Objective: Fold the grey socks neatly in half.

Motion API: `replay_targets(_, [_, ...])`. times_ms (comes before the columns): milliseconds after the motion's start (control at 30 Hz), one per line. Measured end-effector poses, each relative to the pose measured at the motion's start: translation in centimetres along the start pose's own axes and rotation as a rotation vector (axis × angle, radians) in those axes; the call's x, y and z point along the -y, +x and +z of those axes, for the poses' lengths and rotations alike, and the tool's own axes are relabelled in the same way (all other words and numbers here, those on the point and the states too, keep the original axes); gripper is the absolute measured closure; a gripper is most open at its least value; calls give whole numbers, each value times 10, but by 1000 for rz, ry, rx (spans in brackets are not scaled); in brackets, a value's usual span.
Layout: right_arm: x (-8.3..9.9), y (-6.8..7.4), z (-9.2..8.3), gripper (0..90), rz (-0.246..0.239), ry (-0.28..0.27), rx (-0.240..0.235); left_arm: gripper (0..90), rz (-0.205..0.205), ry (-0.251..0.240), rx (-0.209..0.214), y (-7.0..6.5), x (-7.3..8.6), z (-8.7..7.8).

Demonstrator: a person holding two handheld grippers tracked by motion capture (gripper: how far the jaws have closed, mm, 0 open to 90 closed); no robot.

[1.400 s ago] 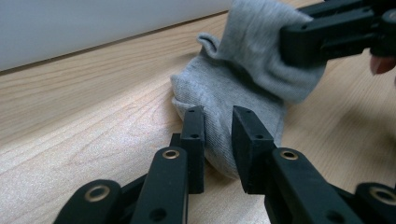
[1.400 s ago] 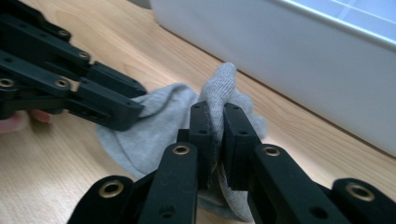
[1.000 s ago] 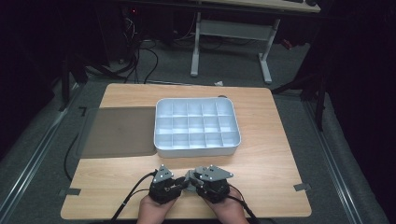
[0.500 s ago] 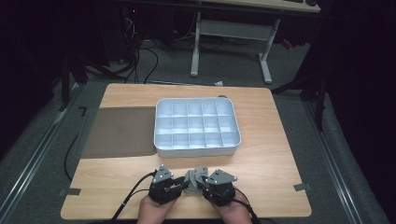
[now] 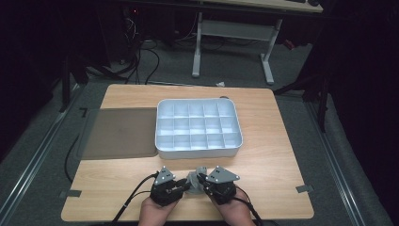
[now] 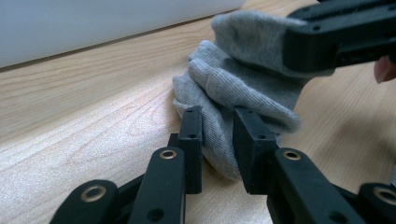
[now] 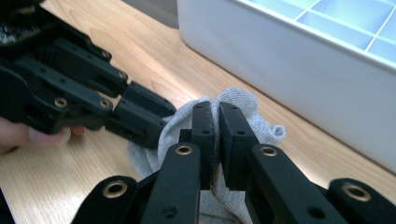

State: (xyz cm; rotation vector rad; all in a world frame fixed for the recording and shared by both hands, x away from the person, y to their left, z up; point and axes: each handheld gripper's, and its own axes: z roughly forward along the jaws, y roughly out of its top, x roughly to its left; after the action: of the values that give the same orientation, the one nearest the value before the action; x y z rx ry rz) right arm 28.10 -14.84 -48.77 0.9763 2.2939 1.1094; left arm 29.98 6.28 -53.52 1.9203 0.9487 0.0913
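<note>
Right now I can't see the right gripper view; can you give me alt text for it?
The right gripper is shut on a bunched grey knitted sock lying on the light wooden table. The left gripper bites the sock from the left; a white plastic compartment tray stands behind.

The sock [image 6: 243, 88] is seen to be grey knitted cloth, finely ribbed and matt. The table [image 5: 282, 160] is surfaced in pale wood grain, smooth, with a slight sheen. The compartment tray [image 5: 197, 127] is formed of white plastic, smooth and faintly glossy. The left gripper [image 6: 217, 135] and right gripper [image 7: 215, 135] are built of matt black plastic, fitted with brass-coloured metal rivets. The dark mat [image 5: 120, 134] is possibly rubber or fabric; its finish appears matt.
</note>
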Motion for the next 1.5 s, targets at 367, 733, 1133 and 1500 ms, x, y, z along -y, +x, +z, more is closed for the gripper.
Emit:
replay_targets(367, [-5, 2, -3, 866, 10, -31, -31, 742, 6, 3, -3, -1, 0, 1])
replay_targets(733, [6, 12, 10, 866, 39, -19, -93, 787, 26, 17, -15, -3, 0, 2])
replay_targets(1133, [22, 16, 19, 866, 51, 19, -110, 820, 35, 43, -35, -5, -1, 4])
replay_targets(1500, [28, 17, 26, 868, 38, 42, -113, 783, 4, 24, -29, -1, 0, -3])
